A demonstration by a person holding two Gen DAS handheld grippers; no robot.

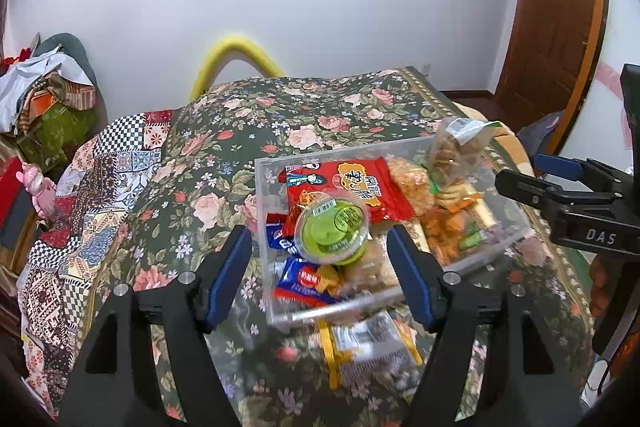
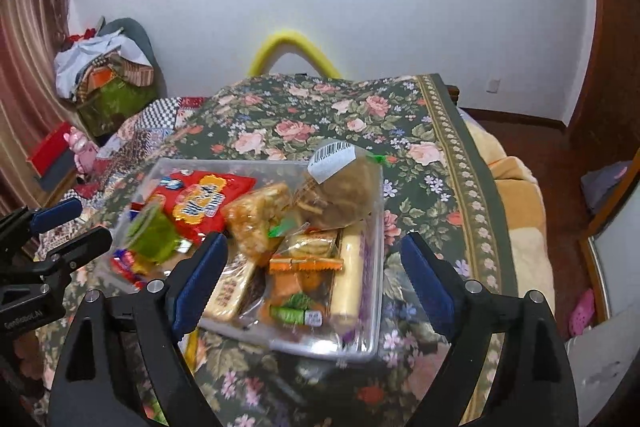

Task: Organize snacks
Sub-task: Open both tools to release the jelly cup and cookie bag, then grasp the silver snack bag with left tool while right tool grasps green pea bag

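— On the floral cloth [image 1: 304, 123], what sits at the centre?
— A clear box [image 1: 516, 223] full of snacks: a red packet [image 1: 360, 187] toward 12 o'clock, a green cup [image 1: 332, 235] lying on the pile at 9, a tied bag [image 2: 352, 187] standing up at 1.
— And outside the box?
— One packet [image 1: 368, 343] with a yellow edge, on the cloth just beside the near wall, at 6 o'clock.
— The left gripper [image 1: 320, 279]?
— Jaws spread wide, nothing in them; they frame the near-left corner of the box, above it.
— The right gripper [image 2: 312, 283]?
— Also released and empty, jaws apart over the near-right end, where a pale stick [image 2: 348, 279] lies along the wall.
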